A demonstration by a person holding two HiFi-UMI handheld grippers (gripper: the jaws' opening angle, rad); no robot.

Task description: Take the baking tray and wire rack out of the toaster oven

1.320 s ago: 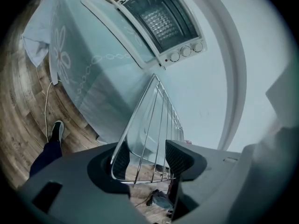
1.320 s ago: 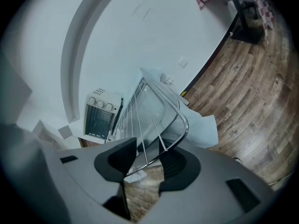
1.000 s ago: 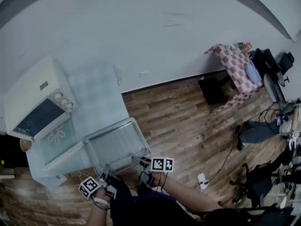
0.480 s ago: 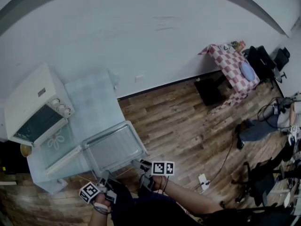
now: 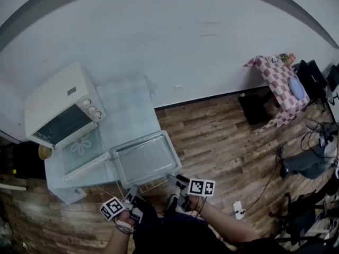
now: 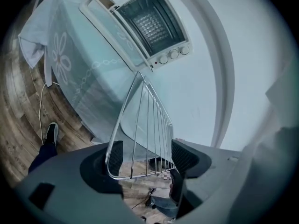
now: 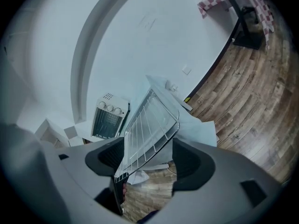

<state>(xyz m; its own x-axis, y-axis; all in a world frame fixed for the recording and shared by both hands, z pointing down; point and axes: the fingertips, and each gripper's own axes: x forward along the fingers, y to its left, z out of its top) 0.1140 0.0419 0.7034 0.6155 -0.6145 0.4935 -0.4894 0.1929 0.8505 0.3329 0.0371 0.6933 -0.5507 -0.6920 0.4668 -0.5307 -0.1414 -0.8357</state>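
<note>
The white toaster oven (image 5: 62,109) stands at the table's far left with its glass door (image 5: 85,148) folded down. In front of it the silver baking tray (image 5: 145,160) lies on the tablecloth. The wire rack (image 5: 152,184) pokes out from under the tray's near edge, over the table's edge. My left gripper (image 5: 133,193) is open, its jaws having just been opening, with the rack's near corner (image 6: 148,120) between the pads. My right gripper (image 5: 176,181) is open too and has just narrowed a little. The rack (image 7: 149,125) passes between its pads, apart from the right one.
A pale blue cloth covers the small table (image 5: 130,110), which stands against the white wall. Wood floor spreads to the right. A checked-cloth table (image 5: 280,83), chairs and cables sit at the far right. A white cable (image 6: 43,101) hangs down the table's side.
Both grippers have drawn back a little from the tray's near edge, toward me. The head view has swung, so oven and table sit further right. The tray stays on the cloth.
</note>
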